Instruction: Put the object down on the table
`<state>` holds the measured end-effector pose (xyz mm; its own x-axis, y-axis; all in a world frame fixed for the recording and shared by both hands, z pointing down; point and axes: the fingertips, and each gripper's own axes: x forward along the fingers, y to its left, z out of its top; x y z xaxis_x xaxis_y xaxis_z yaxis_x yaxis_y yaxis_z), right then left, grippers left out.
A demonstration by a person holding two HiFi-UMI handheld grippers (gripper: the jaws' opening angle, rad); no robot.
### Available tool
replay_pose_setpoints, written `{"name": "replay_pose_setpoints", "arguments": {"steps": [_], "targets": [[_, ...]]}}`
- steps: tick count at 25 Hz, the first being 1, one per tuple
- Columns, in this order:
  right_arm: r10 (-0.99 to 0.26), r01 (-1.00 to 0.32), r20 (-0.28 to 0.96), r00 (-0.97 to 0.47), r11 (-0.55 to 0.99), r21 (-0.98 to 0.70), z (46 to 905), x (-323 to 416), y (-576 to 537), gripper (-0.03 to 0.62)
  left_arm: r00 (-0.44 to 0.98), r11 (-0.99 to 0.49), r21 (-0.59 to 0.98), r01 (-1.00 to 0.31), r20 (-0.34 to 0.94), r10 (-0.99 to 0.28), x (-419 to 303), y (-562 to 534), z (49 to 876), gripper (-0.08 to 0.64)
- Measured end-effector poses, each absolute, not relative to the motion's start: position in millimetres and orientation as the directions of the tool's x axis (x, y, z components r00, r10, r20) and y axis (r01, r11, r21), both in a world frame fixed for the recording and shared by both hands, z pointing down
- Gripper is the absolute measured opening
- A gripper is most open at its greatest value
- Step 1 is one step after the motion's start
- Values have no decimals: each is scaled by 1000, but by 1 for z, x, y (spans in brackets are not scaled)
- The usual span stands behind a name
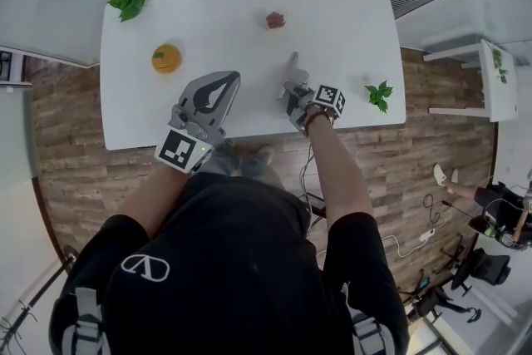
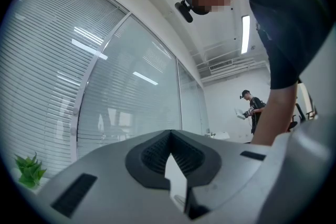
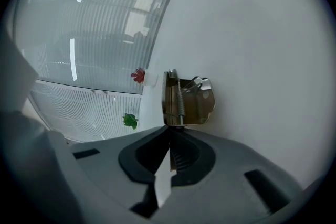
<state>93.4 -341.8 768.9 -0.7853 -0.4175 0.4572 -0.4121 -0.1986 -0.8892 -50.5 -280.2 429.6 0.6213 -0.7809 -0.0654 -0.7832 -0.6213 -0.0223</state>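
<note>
R gripper [image 3: 170,131] jaws seen closed on metal clip [image 3: 191,102], pinched at its near edge; the rest, incl. spring, is left sticking out past the tips. White table [image 3: 262,60] seen behind clip. Red obj [image 3: 138,75] & green leaf [image 3: 130,121] seen left of tips, well apart from them.

- The metal object [image 3: 187,98], shiny and silvery with a coil spring along one edge, is sticking out past the tips of the right gripper [image 3: 170,132], whose jaws are pinching its near end.
- It is sitting over the white table [image 1: 349,12], towards the front edge; contact with the tabletop is not showing clearly.
</note>
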Motion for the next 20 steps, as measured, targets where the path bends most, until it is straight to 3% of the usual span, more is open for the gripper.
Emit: {"name": "replay_pose_setpoints", "arguments": {"steps": [3,6,8,12,20], "targets": [[-402,-422,483,-777,-237,-875,774,93,-340,13,619,-620,-21,-785,-70,-782,-51,-281,430,5],[-381,-434,514,-768,-280,-856,777,92,-336,109,622,-622,-23,-783,-72,-780,-50,-280,430,5],[-374,-454,539,-755,-295,-841,780,94,-335,120,623,-624,-20,-781,-74,-779,-50,-281,430,5],[-361,-505,592,-720,-313,-804,779,99,-333,202,626,-627,-14,-779,-83,-775,-48,-283,430,5],[-369,-545,625,-688,-306,-781,767,112,-322,213,638,-640,-1,-768,-85,-765,-40,-281,431,5]]}}
